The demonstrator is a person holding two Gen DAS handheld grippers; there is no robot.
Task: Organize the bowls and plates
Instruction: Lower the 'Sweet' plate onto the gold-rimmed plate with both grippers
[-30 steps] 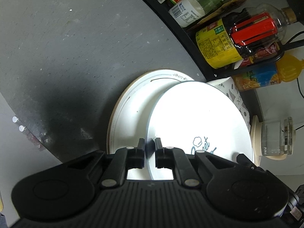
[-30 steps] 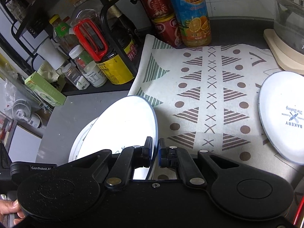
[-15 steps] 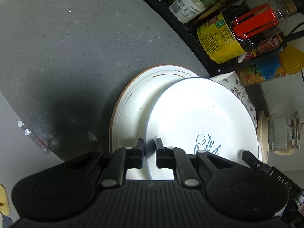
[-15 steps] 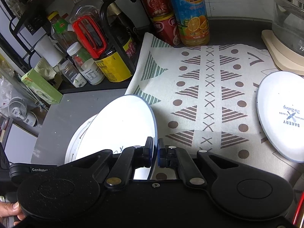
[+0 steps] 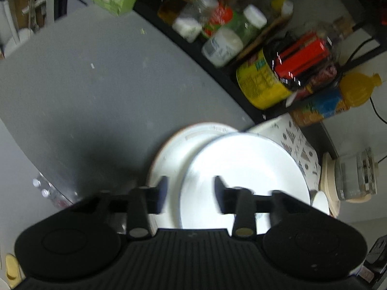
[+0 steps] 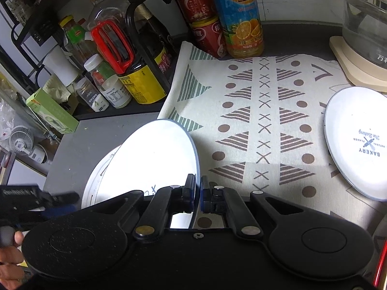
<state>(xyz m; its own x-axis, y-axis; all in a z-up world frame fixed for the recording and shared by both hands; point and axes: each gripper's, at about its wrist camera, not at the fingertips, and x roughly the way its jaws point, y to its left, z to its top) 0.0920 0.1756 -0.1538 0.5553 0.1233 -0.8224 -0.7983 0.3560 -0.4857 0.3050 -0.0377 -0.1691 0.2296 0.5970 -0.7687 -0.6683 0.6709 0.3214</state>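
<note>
A patterned cloth (image 6: 261, 111) is spread over the grey countertop (image 6: 96, 135). An orange juice bottle (image 6: 238, 14) and two stacked red cans (image 6: 200, 17) are stood at its far edge. A black wire rack (image 6: 135, 24) is loaded with a yellow-labelled bottle (image 6: 142, 82), white-capped jars (image 6: 108, 84) and a green box (image 6: 52, 111). A glass kettle (image 5: 355, 176) is seated on a cream base (image 6: 355, 65).
</note>
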